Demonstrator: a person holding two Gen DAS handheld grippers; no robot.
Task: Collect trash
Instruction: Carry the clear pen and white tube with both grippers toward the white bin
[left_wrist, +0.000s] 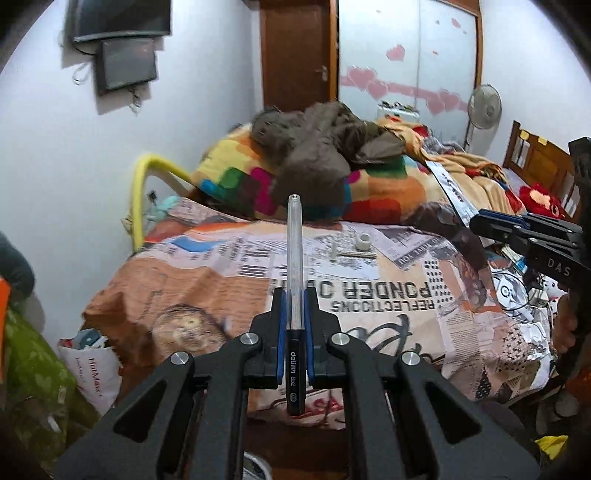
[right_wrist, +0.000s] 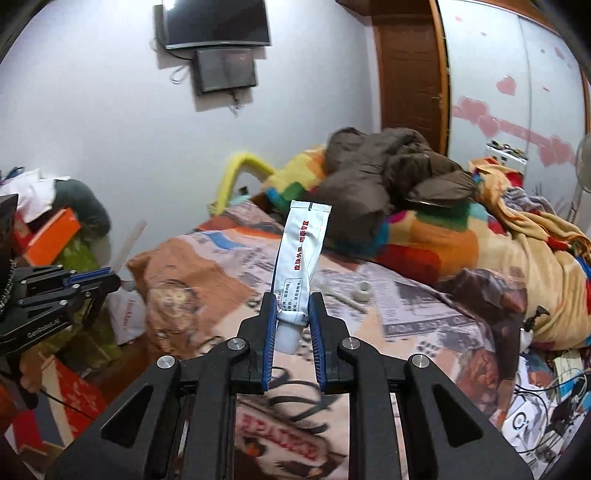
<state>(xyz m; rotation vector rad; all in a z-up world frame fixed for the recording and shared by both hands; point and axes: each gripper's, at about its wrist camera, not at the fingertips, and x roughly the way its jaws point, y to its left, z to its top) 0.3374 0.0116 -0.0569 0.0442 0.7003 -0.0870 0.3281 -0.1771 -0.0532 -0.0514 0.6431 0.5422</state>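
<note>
My left gripper (left_wrist: 294, 295) is shut on a clear pen barrel with a dark grip (left_wrist: 294, 258), which points forward above the bed. My right gripper (right_wrist: 291, 299) is shut on a squeezed white ointment tube (right_wrist: 301, 254) with red print, held near its capped end. The right gripper also shows at the right of the left wrist view (left_wrist: 480, 223), with the tube (left_wrist: 448, 188) sticking out. The left gripper shows at the left of the right wrist view (right_wrist: 110, 278). A small white cap (left_wrist: 364, 242) and thin sticks (left_wrist: 354, 254) lie on the newspaper-print bedsheet (left_wrist: 369, 295).
A white plastic bag (left_wrist: 92, 365) stands on the floor left of the bed. A brown jacket (left_wrist: 317, 147) lies on a colourful blanket (left_wrist: 369, 188) further back. Cables and clutter (left_wrist: 517, 291) lie at the bed's right. A yellow bed rail (left_wrist: 142, 184), a door and a wardrobe stand behind.
</note>
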